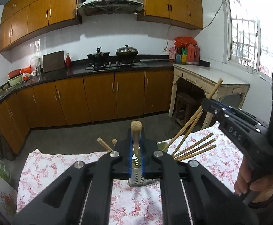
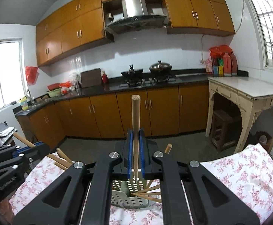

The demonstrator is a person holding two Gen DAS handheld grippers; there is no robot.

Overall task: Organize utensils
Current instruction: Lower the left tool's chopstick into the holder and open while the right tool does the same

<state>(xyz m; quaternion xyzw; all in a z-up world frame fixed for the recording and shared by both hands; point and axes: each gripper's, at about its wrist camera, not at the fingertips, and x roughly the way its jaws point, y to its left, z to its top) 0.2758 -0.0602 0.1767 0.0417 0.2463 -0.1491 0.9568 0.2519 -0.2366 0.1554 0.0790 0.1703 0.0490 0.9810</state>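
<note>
Right wrist view: right tongs (image 2: 136, 155) pinch a wooden chopstick (image 2: 135, 123) upright over the perforated metal holder (image 2: 130, 196); left tongs (image 1: 136, 148) pinch another chopstick (image 1: 135, 131). Light, stiff, smooth sticks, so grip mid-shaft. Holder stands on the floral-cloth surface (image 2: 239, 172), kitchen cabinets (image 2: 117, 116) beyond.

The perforated holder (image 2: 130, 196) stands on the cloth-covered table (image 2: 239, 172). In the holder lean several chopsticks (image 1: 194, 148), fanning to its right in the left wrist view. Directly above the holder, the left tool (image 1: 135, 140) holds one chopstick (image 1: 136, 131) upright; to its right, the right tool (image 1: 207, 103) holds another chopstick (image 1: 214, 90) tilted. Behind the holder, across the floor (image 1: 80, 138), runs the kitchen counter (image 1: 99, 69) bearing the stove (image 1: 114, 63). Right of the holder, beyond the table, stands a side table (image 1: 211, 76).
</note>
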